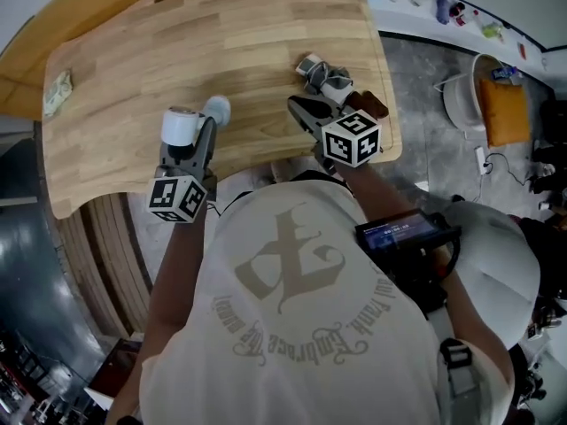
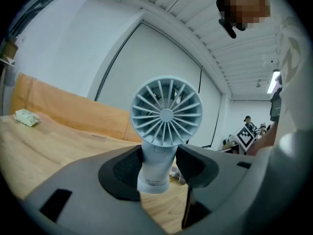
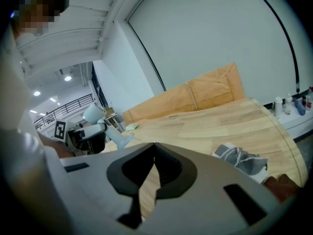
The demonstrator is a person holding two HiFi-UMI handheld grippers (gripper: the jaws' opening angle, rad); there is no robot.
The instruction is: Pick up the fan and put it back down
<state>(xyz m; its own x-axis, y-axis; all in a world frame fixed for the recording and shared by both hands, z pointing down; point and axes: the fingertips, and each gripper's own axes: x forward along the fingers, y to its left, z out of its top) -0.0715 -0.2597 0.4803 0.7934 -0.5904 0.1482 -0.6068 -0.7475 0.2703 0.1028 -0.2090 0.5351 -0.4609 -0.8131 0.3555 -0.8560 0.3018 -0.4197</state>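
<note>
- Left claw (image 2: 159, 154): closed on the handle of the fan (image 2: 166, 112). Both dark pads press against the handle from either side.
- Fan: the round, pale blue grille head stands above the jaws in the left gripper view. The lower end of the handle projects below the pads and is clear of the table (image 2: 58, 146).
- Fan position, head view: the fan (image 1: 217, 108) sits at the tip of the left claw (image 1: 211, 124), above the near part of the table (image 1: 221, 42).
- Right claw (image 3: 154, 145): closed with the jaw tips touching and nothing between them.
- Right claw position, head view: the right claw (image 1: 298, 106) is over the near right part of the table, well apart from the fan.
- Grey and white bundle (image 1: 324, 74): lies on the table just beyond the right claw.
- Crumpled pale object (image 1: 58, 91): lies near the far left table edge.
</note>
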